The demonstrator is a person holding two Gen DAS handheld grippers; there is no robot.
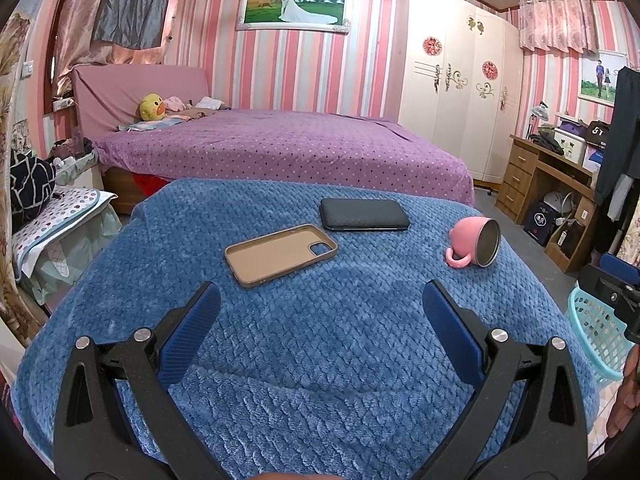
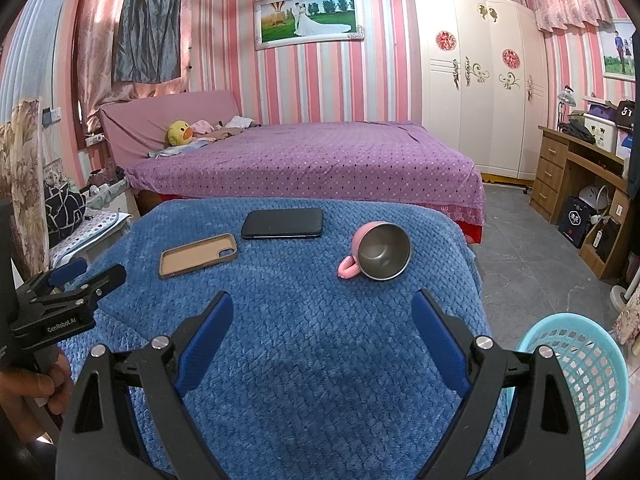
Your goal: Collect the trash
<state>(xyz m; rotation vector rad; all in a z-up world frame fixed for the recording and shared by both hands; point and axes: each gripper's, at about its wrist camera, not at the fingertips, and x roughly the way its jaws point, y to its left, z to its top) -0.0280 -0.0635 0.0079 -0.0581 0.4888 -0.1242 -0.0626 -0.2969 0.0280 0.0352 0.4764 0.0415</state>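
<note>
A blue fleece-covered table (image 1: 320,344) holds a tan phone case (image 1: 280,254), a black phone (image 1: 364,215) and a pink mug (image 1: 476,246) lying on its side. They also show in the right wrist view: the case (image 2: 198,255), the phone (image 2: 282,223), the mug (image 2: 380,251). My left gripper (image 1: 322,296) is open and empty, just short of the case. My right gripper (image 2: 323,306) is open and empty, short of the mug. A turquoise plastic basket (image 2: 580,392) stands on the floor right of the table, also at the right edge of the left wrist view (image 1: 596,332).
A purple bed (image 1: 288,148) lies behind the table. A white wardrobe (image 1: 452,76) and a wooden desk (image 1: 544,184) stand at the right. A cluttered side stand (image 1: 52,216) is at the left. The left gripper shows in the right wrist view (image 2: 80,284).
</note>
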